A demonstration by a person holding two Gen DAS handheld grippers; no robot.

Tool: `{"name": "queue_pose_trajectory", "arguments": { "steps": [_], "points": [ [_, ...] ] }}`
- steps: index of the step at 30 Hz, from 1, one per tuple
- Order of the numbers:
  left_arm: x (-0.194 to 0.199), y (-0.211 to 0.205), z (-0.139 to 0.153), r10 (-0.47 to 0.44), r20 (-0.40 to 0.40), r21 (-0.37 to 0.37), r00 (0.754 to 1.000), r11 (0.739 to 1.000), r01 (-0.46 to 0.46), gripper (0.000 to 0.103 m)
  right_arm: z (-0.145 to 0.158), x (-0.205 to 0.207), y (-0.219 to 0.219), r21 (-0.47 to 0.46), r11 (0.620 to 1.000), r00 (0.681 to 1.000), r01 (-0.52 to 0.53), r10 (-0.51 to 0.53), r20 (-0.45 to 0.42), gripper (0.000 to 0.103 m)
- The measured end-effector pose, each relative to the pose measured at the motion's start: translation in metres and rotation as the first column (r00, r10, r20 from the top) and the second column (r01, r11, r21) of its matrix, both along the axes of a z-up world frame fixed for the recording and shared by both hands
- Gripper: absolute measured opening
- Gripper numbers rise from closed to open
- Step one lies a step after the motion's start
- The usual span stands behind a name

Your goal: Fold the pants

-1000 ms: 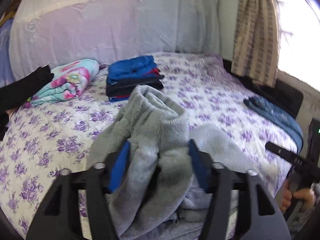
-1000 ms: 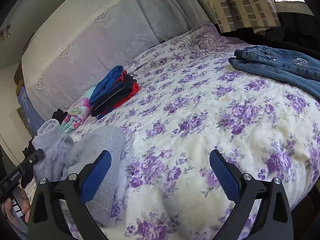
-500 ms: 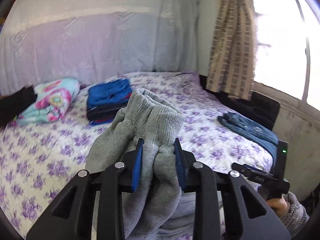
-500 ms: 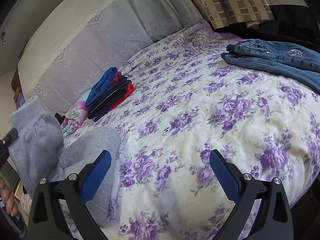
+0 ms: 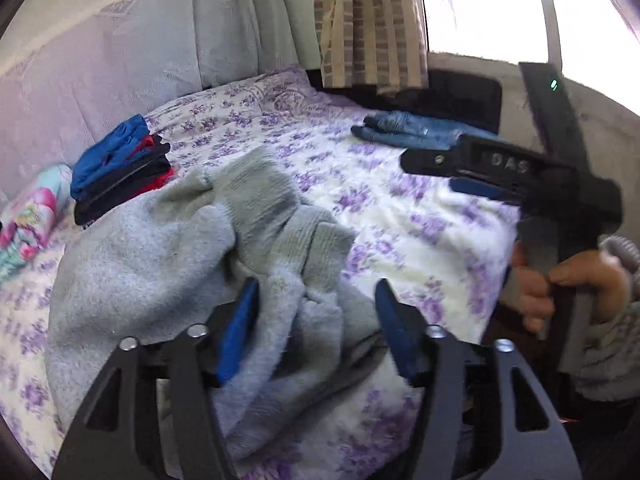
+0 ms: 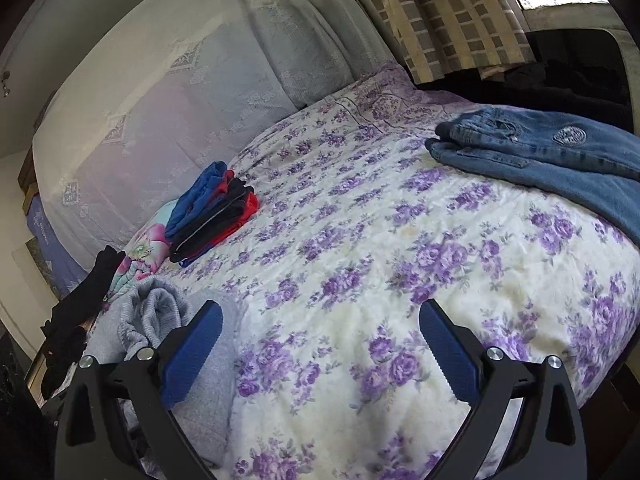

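the left gripper (image 5: 316, 328) is wide open with the gray pants (image 5: 168, 264) heaped loose between its fingers. the right gripper (image 6: 320, 344) is open above bare bedspread (image 6: 360, 240); jeans (image 6: 552, 148) far ahead right, a clothes stack (image 6: 212, 208) ahead left.

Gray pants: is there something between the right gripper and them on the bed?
Nothing visible. The right gripper hangs open over bare floral bedspread, and the gray pants lie just beside its left finger. The folded stack and jeans lie farther off.
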State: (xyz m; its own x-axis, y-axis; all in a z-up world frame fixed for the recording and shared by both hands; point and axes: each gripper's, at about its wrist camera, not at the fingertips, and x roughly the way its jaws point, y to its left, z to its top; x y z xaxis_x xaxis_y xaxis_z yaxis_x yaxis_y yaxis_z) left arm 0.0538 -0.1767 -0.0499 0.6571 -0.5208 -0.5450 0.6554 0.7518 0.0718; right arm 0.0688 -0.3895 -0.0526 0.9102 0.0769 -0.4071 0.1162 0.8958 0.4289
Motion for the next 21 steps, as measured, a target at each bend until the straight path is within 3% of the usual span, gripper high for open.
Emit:
{"name": "queue_pose_trajectory", "arguments": {
  "steps": [3,5,7,9,12,14,16,18,21],
  "points": [
    [-0.005,0.023,0.009,0.007,-0.032,-0.065,0.999,0.998,-0.009,0.066,0.025,0.007,0.020,-0.054,0.997,0.998,-0.052,0.054,0.042,0.099],
    [-0.010,0.047,0.019,0.027,-0.030,-0.124,0.999,0.992,-0.031,0.075,0.045,0.012,0.040,-0.108,0.989,0.992,-0.101,0.109,0.068,0.099],
    [-0.016,0.073,0.032,0.077,-0.006,-0.188,0.997,0.979,-0.077,0.086,0.064,0.019,0.063,-0.176,0.973,0.983,-0.148,0.165,0.086,0.099],
    [-0.010,0.095,0.043,0.153,0.000,-0.215,0.988,0.965,-0.149,0.088,0.077,0.027,0.087,-0.250,0.949,0.973,-0.191,0.217,0.080,0.099],
    [0.016,0.120,0.045,0.328,0.000,-0.186,0.945,0.928,-0.322,0.088,0.083,0.041,0.123,-0.353,0.909,0.967,-0.222,0.251,0.039,0.099],
    [0.035,0.131,0.041,0.384,-0.061,-0.162,0.921,0.907,-0.389,0.088,0.077,0.050,0.136,-0.390,0.894,0.971,-0.219,0.240,0.004,0.099],
    [0.038,0.134,0.031,0.366,-0.109,-0.161,0.924,0.911,-0.380,0.087,0.066,0.061,0.139,-0.398,0.892,0.976,-0.214,0.214,-0.046,0.099],
    [0.029,0.122,0.021,0.315,-0.087,-0.135,0.945,0.936,-0.325,0.087,0.049,0.070,0.133,-0.402,0.893,0.979,-0.202,0.176,-0.102,0.099],
    [0.020,0.095,-0.008,0.280,-0.055,-0.009,0.959,0.960,-0.281,0.088,0.016,0.087,0.111,-0.345,0.912,0.965,-0.223,0.156,-0.212,0.099]
  ]
}}
